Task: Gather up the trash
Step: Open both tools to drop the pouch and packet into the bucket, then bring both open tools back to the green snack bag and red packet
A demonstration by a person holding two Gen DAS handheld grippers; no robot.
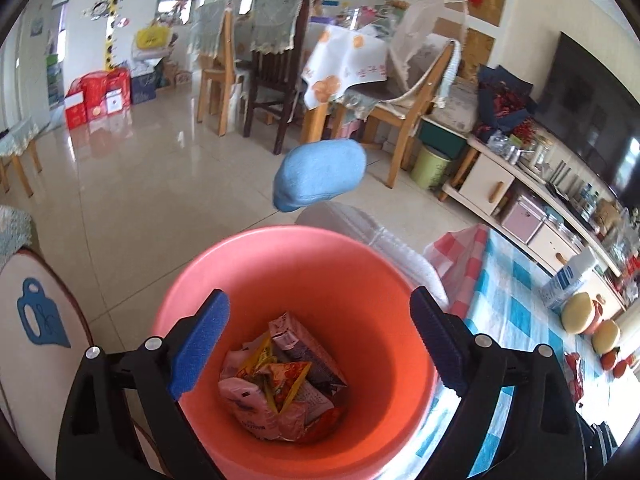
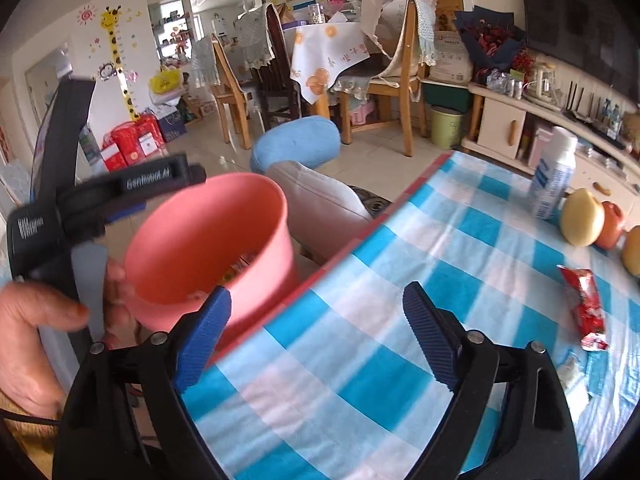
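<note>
A pink bin (image 1: 240, 276) sits right under my left gripper (image 1: 320, 344), beside the table's edge; several crumpled snack wrappers (image 1: 280, 380) lie at its bottom. The left gripper is open and empty, its blue pads (image 1: 200, 344) above the bin's mouth. In the right wrist view the bin (image 2: 208, 240) is at the left. My right gripper (image 2: 316, 332) is open and empty over the blue checked tablecloth (image 2: 360, 380). A red wrapper (image 2: 586, 306) lies on the cloth to the right, with small white scraps (image 2: 568, 372) near it.
A white spray bottle (image 2: 554, 172), yellow and red fruits (image 2: 582, 218) stand at the table's far right. A person's leg and blue slipper (image 1: 320, 174) stick out beyond the bin. Chairs, a dining table, a green bin (image 2: 446, 126) and a TV cabinet stand behind.
</note>
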